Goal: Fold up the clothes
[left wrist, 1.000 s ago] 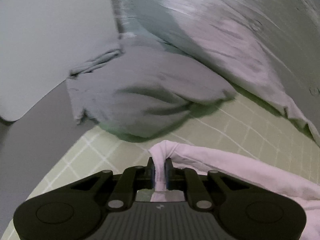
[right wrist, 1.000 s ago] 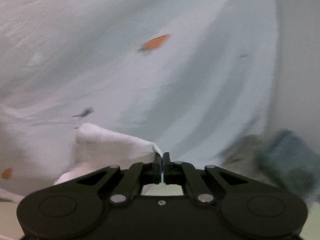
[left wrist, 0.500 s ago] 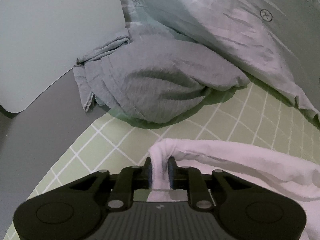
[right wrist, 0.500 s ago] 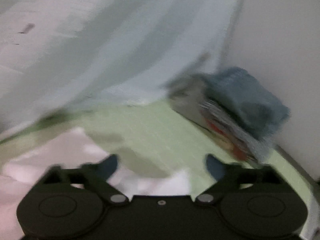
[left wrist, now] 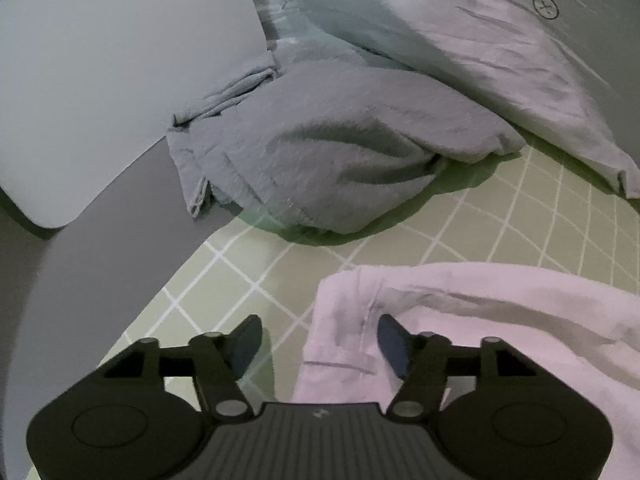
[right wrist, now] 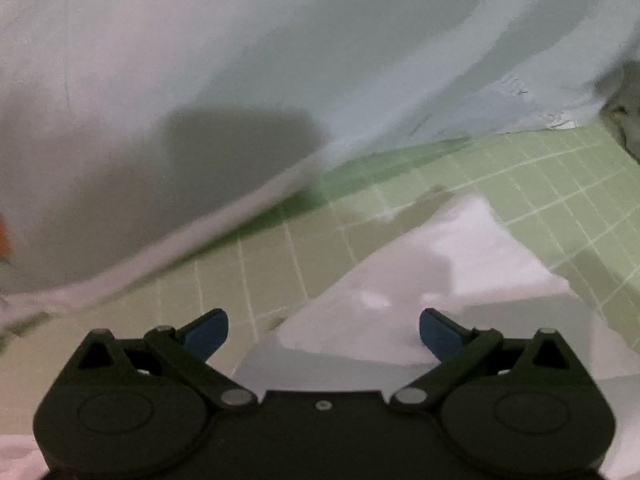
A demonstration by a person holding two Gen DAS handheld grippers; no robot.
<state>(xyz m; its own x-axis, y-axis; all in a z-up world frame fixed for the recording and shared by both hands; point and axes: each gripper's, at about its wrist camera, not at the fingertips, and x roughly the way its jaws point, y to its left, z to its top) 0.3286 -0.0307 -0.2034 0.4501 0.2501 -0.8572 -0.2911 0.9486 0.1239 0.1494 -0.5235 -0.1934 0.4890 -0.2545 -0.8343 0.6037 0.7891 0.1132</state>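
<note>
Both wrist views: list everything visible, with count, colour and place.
white garment: one, white, on the mat, by both grippers
grey garment: one, grey, crumpled at the mat's far edge
pale sheet: one, pale grey-blue, draped behind
grid mat: one, green with white lines, under the clothes
white board: one, far left
left gripper: one, black, blue fingers open
right gripper: one, black, open

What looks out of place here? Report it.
The grey garment is a crumpled heap, partly hanging off the green grid mat onto the grey surface beside it. The white garment lies rumpled on the mat, its edge bunched. Left gripper and right gripper both have jaws open, holding nothing.
</note>
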